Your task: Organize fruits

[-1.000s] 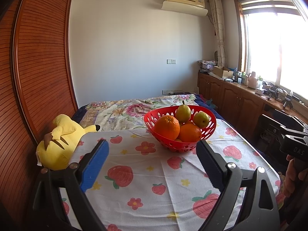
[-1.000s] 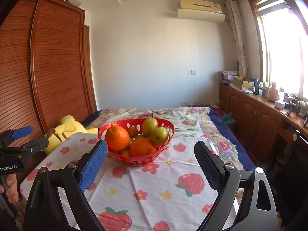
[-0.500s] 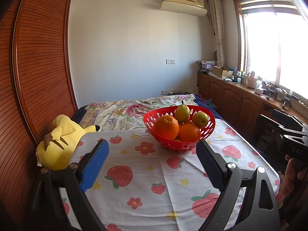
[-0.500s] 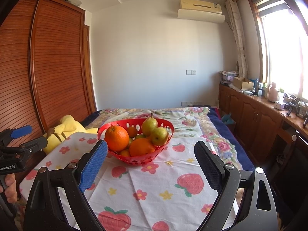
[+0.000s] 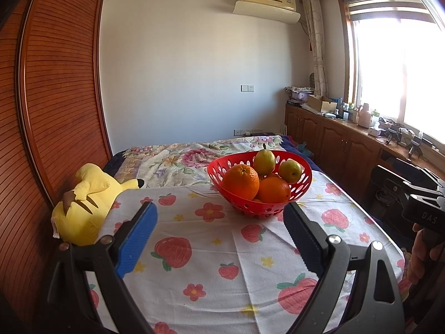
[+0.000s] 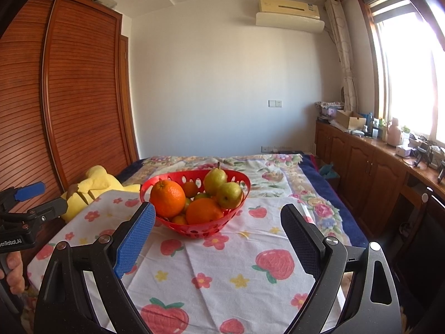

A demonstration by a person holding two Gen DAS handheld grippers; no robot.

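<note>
A red basket (image 5: pixel 301 186) with holes in its wall stands on the strawberry tablecloth (image 5: pixel 211 253), at the far middle part of it. Inside the basket are two big oranges (image 6: pixel 167 198) at the near side and two green-yellow pears (image 6: pixel 214 177) behind them, toward the right. In the right wrist view some smaller orange fruits (image 6: pixel 190 188) show between and under them. A yellow plush toy (image 5: pixel 83 203) lies at the left edge of the cloth, well apart from the basket.

The left gripper (image 5: pixel 219 238) has its jaws spread wide and holds nothing; it hangs above the cloth, near the basket but not touching it. The right gripper (image 6: pixel 217 239) is also released wide, with nothing between its blue pads (image 6: pixel 135 240), just before the basket.
</note>
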